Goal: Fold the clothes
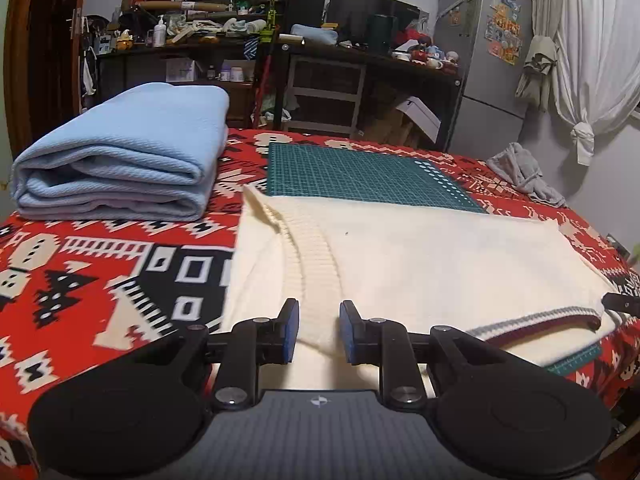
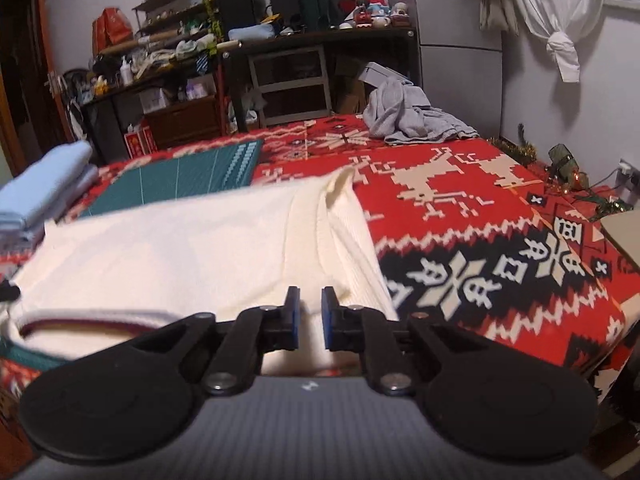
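Both grippers sit at the near edge of a cream sweater, jaws slightly apart.

The left gripper (image 1: 319,330) has a narrow gap with sweater cloth showing through it, pads not visibly pressing; the right gripper (image 2: 311,317) is narrower still, and whether it pinches cloth I cannot tell. The cream sweater (image 1: 420,264) lies flat on the patterned red tablecloth (image 1: 100,280), partly over a green cutting mat (image 1: 352,176), its striped neckline (image 1: 532,322) between the two grippers. A folded blue garment (image 1: 124,160) rests beyond; a grey garment (image 2: 408,114) waits crumpled. Judged: a fold is starting; next, both need a firm pinch, then an even lift.
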Tool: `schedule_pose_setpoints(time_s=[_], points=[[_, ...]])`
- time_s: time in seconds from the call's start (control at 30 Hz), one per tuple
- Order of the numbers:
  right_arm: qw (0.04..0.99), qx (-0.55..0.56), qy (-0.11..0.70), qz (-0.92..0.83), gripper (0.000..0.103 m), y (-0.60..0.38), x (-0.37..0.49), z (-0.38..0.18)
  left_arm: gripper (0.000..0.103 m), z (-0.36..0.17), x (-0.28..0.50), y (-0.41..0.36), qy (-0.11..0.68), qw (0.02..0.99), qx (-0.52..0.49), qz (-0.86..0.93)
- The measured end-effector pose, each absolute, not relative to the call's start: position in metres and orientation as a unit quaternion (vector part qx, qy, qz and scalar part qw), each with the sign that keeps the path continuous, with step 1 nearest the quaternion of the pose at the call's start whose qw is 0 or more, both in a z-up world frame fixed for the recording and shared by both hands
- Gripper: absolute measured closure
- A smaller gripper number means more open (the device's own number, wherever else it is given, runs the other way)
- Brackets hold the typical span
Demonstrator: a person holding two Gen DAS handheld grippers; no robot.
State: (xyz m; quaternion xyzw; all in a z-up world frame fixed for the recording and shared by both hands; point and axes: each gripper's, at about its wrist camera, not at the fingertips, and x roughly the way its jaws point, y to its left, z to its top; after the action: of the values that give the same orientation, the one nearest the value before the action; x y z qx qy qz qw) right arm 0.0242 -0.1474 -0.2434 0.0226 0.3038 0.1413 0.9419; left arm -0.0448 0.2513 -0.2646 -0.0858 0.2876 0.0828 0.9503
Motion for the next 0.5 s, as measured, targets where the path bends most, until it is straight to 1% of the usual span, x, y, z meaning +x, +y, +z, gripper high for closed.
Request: schedule_pose_setpoints(time_s=[0.03,0.13,0.23,0.3,0.33,0.4,0.5], points=[[0.942,0.017,0.303,0.142,0.088,-0.148,0.021,-0.244,0.069,-0.264,-0.049,0.252,0.289,0.949,-0.085,0.090],[0.942,0.002,0.301,0.147,0.081,-0.150,0.012,-0.242,0.068,-0.262,-0.062,0.261,0.287,0.947,-0.094,0.109],[0.942,0.007,0.302,0.149,0.079,-0.153,0.006,-0.240,0.068,-0.262,-0.070,0.273,0.289,0.943,-0.103,0.131],[0.941,0.017,0.303,0.147,0.079,-0.155,0.004,-0.240,0.070,-0.265,-0.069,0.282,0.294,0.939,-0.112,0.140],[0.941,0.020,0.304,0.146,0.079,-0.156,0.004,-0.240,0.075,-0.266,-0.069,0.285,0.296,0.937,-0.119,0.140],[0.942,0.021,0.304,0.144,0.078,-0.154,0.003,-0.241,0.080,-0.269,-0.068,0.290,0.296,0.936,-0.139,0.133],[0.941,0.020,0.304,0.146,0.078,-0.151,0.002,-0.240,0.080,-0.270,-0.069,0.287,0.295,0.936,-0.155,0.114]])
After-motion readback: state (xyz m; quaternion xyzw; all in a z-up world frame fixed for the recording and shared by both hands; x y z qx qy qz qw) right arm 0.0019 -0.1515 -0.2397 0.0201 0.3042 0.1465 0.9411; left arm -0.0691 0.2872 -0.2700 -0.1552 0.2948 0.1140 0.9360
